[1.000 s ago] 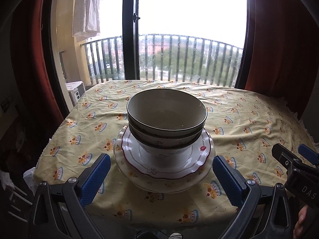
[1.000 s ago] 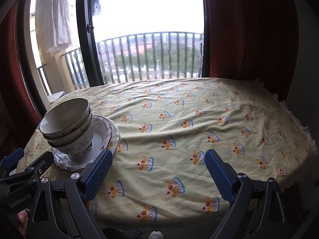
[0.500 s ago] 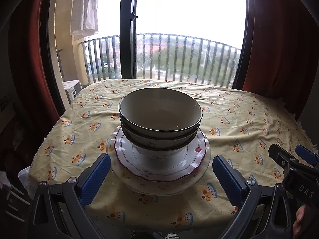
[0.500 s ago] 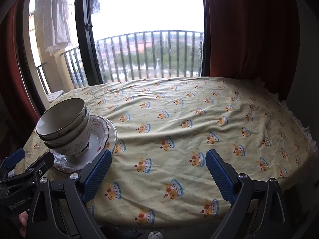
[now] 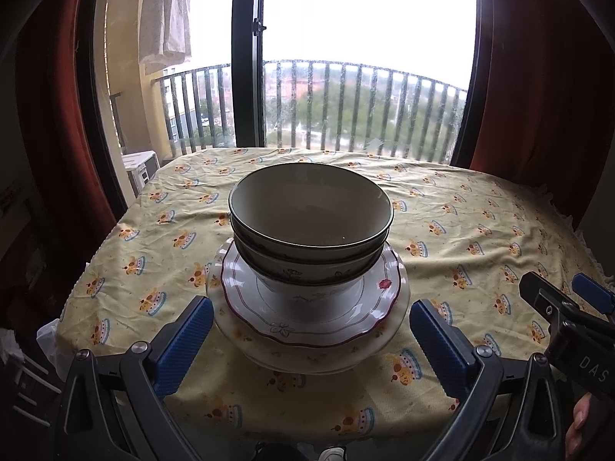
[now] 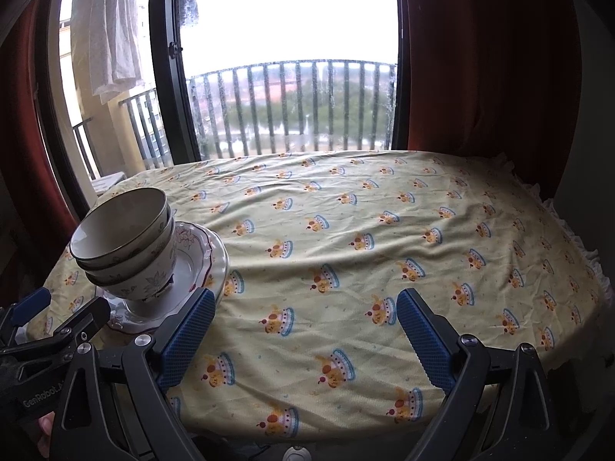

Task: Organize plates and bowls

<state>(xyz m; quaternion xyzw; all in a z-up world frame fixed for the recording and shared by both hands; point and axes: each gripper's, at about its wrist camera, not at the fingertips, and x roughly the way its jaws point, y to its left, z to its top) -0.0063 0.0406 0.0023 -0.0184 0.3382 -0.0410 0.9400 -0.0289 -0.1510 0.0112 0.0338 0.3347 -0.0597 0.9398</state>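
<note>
- Two bowls [image 5: 310, 226] nested one inside the other, cream inside with a dark rim line, floral print on the outer walls.
- Standing upright on a scalloped plate [image 5: 384, 288] edged in red, itself stacked on a wider pale plate [image 5: 401, 317] underneath.
- Whole stack resting on a table under a yellow tablecloth [image 5: 461, 230] printed with small crown-like motifs, toward the left side of the table and near its front edge.
- Left gripper [image 5: 311, 340] spread wide, blue pads to either side of the stack's front, clear of the plates, holding nothing.
- Right gripper [image 6: 305, 340] likewise spread wide, hovering over bare cloth, empty; the stack just beyond its left pad [image 6: 186, 340], contact not discernible.
- Same stack seen at far left in the right wrist view: bowls [image 6: 123, 238] on plates [image 6: 200, 253].
- Each gripper visible at the edge of the other's view: right one [image 5: 569, 315] low at right, left one [image 6: 50, 330] low at left.
- Behind the table: a window with a dark frame [image 5: 246, 53], a balcony railing [image 5: 346, 103], red curtains [image 5: 546, 88] at the sides.
- A pale cloth [image 6: 115, 27] hanging outside at upper left.
</note>
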